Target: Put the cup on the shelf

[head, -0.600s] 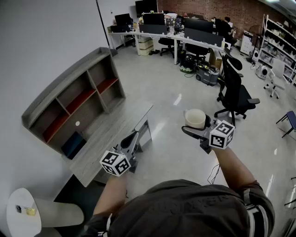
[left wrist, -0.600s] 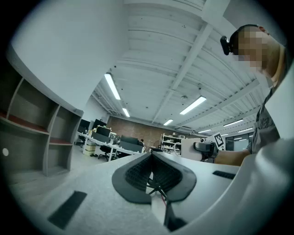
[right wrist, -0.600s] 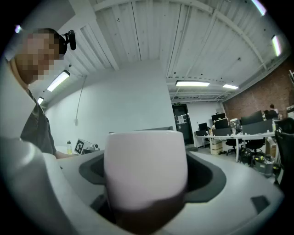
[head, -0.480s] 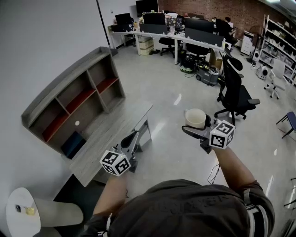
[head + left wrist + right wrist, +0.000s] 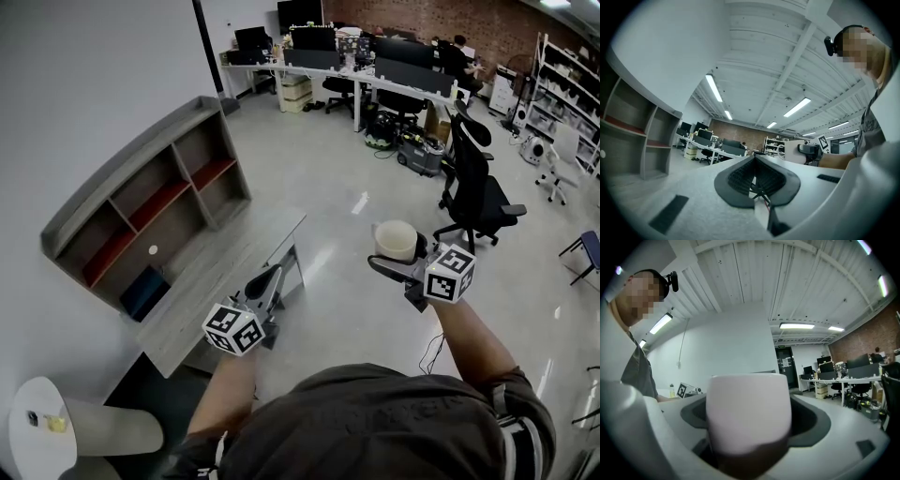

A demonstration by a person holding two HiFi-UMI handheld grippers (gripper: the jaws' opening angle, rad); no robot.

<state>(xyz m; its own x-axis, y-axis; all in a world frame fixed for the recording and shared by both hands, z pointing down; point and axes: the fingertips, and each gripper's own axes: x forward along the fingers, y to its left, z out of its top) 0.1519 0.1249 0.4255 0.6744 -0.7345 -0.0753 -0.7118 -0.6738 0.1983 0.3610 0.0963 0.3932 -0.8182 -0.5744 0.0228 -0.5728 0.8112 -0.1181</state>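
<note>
A white cup (image 5: pixel 397 240) stands upright between the jaws of my right gripper (image 5: pixel 401 255), which is shut on it, held out over the floor at the right of the head view. In the right gripper view the cup (image 5: pixel 748 413) fills the middle between the dark pads (image 5: pixel 810 420). My left gripper (image 5: pixel 266 279) is shut with nothing in it, over the near end of the grey desk (image 5: pixel 223 272); its pads (image 5: pixel 740 178) meet. The grey shelf (image 5: pixel 141 202) with red-lined compartments stands on the desk against the wall at the left.
A dark blue box (image 5: pixel 144 292) sits in the lowest shelf compartment. A round white side table (image 5: pixel 42 431) with a small bottle is at the bottom left. A black office chair (image 5: pixel 476 187) stands beyond the right gripper, with desks and monitors (image 5: pixel 375 56) at the back.
The view has shifted very slightly; both grippers and the cup keep the same places.
</note>
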